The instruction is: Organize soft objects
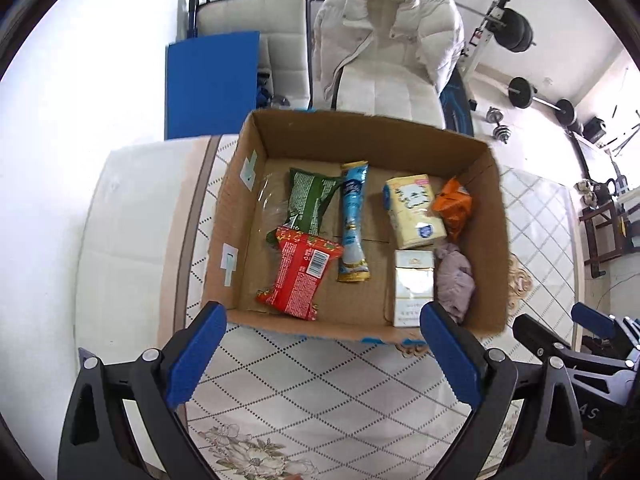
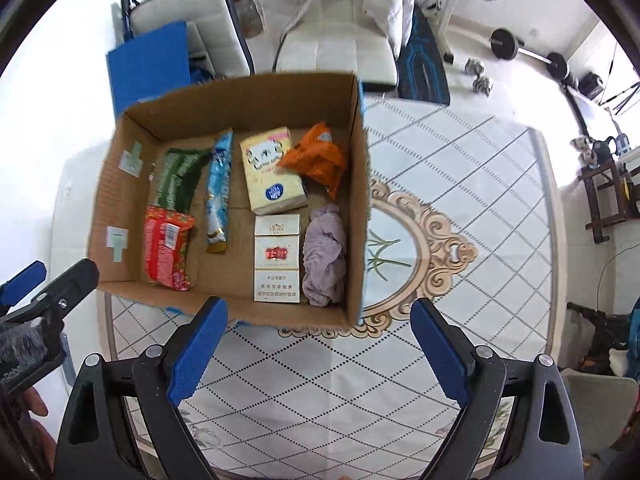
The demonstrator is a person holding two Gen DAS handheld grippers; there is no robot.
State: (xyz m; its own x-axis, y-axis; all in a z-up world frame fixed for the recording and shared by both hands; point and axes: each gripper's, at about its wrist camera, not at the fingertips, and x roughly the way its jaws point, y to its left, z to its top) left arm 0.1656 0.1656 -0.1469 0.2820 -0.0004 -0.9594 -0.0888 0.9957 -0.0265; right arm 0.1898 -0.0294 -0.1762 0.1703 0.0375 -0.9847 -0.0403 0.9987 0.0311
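left gripper released | right gripper released | both above cardboard box near edge

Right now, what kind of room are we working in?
Probably a home living space doubling as a gym: barbells and dumbbells on the floor, a white padded chair, and a tablecloth-covered table.
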